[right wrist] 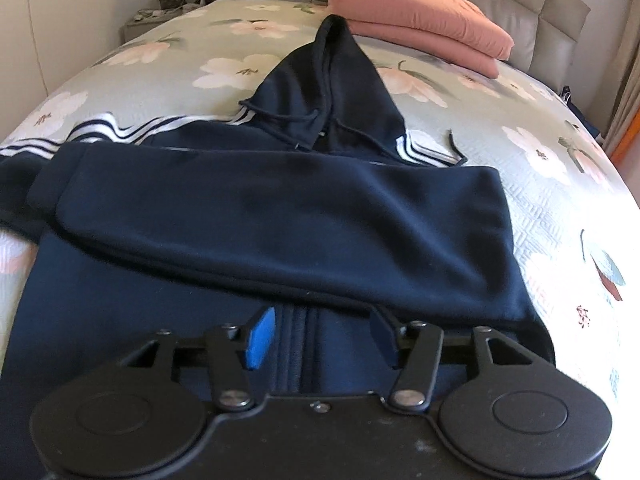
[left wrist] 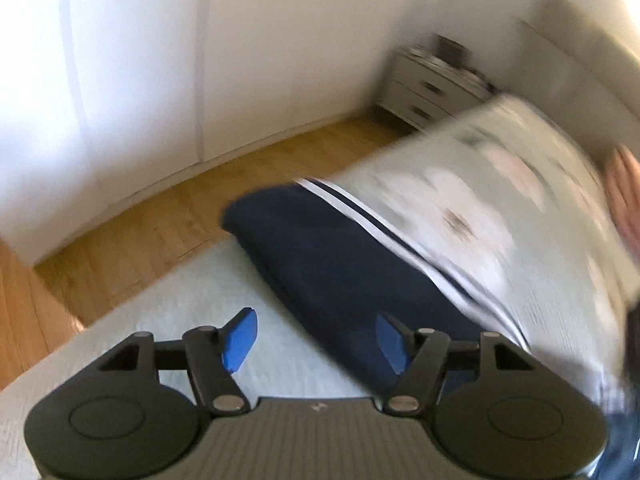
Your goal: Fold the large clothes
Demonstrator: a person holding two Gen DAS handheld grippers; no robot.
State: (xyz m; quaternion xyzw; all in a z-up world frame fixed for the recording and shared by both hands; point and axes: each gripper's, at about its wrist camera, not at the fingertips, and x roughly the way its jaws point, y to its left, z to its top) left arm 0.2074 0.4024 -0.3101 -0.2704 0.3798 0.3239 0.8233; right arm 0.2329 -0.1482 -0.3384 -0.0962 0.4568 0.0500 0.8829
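Note:
A navy hoodie (right wrist: 280,216) with white stripes lies spread on the bed, hood pointing to the headboard. One sleeve is folded across its chest; the zipper runs down the middle. My right gripper (right wrist: 322,338) is open and empty, just above the hoodie's front near the zipper. In the left wrist view, blurred by motion, a striped sleeve of the hoodie (left wrist: 332,256) lies across the bed's edge. My left gripper (left wrist: 316,340) is open and empty above the sleeve's near end.
The floral bedspread (right wrist: 540,208) covers the bed. Folded pink clothes (right wrist: 420,28) sit by the headboard. A grey nightstand (left wrist: 432,88), white wall and wooden floor (left wrist: 120,248) lie beside the bed.

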